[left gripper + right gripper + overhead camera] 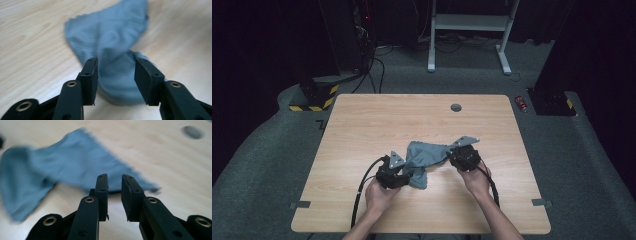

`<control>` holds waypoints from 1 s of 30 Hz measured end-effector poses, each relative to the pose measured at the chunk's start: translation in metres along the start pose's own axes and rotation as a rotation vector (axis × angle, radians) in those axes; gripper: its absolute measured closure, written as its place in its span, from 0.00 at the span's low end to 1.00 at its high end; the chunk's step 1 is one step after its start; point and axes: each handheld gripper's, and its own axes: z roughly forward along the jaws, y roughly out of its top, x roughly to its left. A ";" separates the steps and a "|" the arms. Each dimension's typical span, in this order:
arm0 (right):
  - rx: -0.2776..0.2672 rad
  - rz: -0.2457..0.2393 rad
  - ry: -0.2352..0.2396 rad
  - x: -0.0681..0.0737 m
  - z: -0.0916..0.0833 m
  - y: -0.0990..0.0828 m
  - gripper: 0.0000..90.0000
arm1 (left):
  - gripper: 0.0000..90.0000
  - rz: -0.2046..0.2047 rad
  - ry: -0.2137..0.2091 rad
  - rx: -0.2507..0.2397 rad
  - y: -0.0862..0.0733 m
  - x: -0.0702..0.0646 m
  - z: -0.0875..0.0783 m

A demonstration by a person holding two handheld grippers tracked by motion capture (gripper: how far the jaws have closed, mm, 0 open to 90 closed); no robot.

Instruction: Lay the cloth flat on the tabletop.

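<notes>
only a grey cloth (424, 156) crumpled on the table (362, 130)

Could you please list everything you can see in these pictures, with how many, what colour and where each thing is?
Cloth: one, grey-blue, crumpled on the table between the two claws.
Table: one, light wood, centre of the high view.
Cable hole cap: one, grey, near the table's far edge.
Can: one, red, on the floor beyond the table's far right corner.
Desk frame: one, white, on the floor behind the table.
Tape pieces: two, grey, at the table's near left and right edges.
Left claw: one, black, jaws open with cloth between them, not pressed.
Right claw: one, black, jaws slightly apart, nothing between them, by the cloth's edge.
Hands: two, one holding each claw.
</notes>
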 end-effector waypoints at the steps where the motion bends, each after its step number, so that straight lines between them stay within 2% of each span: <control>1: 0.012 -0.008 0.015 0.004 0.002 -0.004 0.84 | 0.59 0.011 -0.009 0.002 -0.001 -0.004 0.001; 3: 0.022 -0.017 0.031 0.009 0.009 -0.012 0.83 | 0.59 0.030 -0.031 0.014 -0.002 -0.014 0.005; 5: 0.035 -0.004 0.048 0.013 0.019 -0.016 0.80 | 0.59 0.040 -0.050 0.029 -0.002 -0.020 0.011; 6: 0.049 -0.001 0.052 0.017 0.028 -0.016 0.79 | 0.59 0.032 -0.062 0.034 -0.002 -0.022 0.015; 8: 0.053 -0.006 0.055 0.018 0.032 -0.016 0.78 | 0.58 0.018 -0.071 0.042 -0.002 -0.025 0.023; 14: 0.061 0.015 0.054 0.021 0.045 -0.011 0.76 | 0.56 0.005 -0.046 0.072 0.000 -0.029 0.044; 15: 0.067 0.016 0.053 0.021 0.047 -0.010 0.76 | 0.57 0.006 -0.041 0.082 0.000 -0.029 0.047; 16: 0.084 0.022 0.049 0.022 0.052 -0.010 0.81 | 0.61 0.008 -0.042 0.092 0.000 -0.030 0.050; 17: 0.084 0.022 0.049 0.022 0.052 -0.010 0.81 | 0.61 0.021 -0.025 0.085 0.000 -0.031 0.051; 21: 0.100 0.012 0.050 0.020 0.056 -0.009 0.97 | 0.81 0.047 -0.019 0.099 0.003 -0.029 0.051; 24: 0.093 0.009 0.050 0.018 0.053 -0.009 0.99 | 0.97 0.066 -0.038 0.118 0.004 -0.026 0.048; 28: 0.061 0.020 0.056 0.014 0.042 -0.007 1.00 | 0.98 0.028 -0.064 0.058 0.005 -0.018 0.031; 30: 0.045 0.016 0.051 0.011 0.034 -0.005 1.00 | 0.98 0.026 -0.059 0.017 0.007 -0.012 0.020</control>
